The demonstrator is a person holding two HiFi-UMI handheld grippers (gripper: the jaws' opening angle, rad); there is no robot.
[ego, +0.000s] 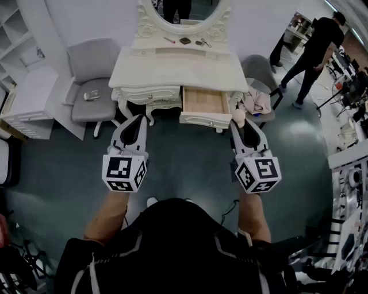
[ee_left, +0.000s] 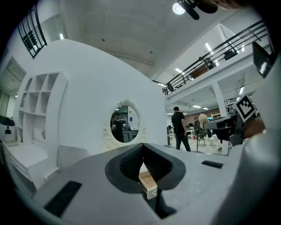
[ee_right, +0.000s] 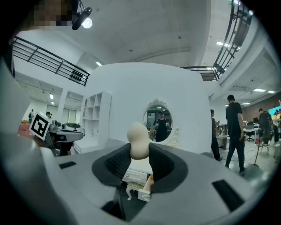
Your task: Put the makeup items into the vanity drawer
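Observation:
A white vanity (ego: 172, 72) stands ahead, its right drawer (ego: 198, 119) pulled open and showing a bare wooden bottom. My right gripper (ego: 240, 123) is shut on a beige gourd-shaped makeup sponge (ego: 238, 117), held in the air just right of the drawer's front. In the right gripper view the sponge (ee_right: 138, 140) sticks up between the pads (ee_right: 161, 163). My left gripper (ego: 137, 119) hovers in front of the vanity's left side, shut with nothing in it; the left gripper view shows its tips (ee_left: 142, 147) meeting. A few small makeup items (ego: 185, 41) lie on the ledge under the mirror (ego: 186, 11).
A grey chair (ego: 92, 80) holding a small device stands left of the vanity. Another chair with a pink cloth (ego: 257, 102) is on the right. White shelving (ego: 23, 97) fills the far left. A person in black (ego: 313, 46) walks at the back right, near cluttered benches.

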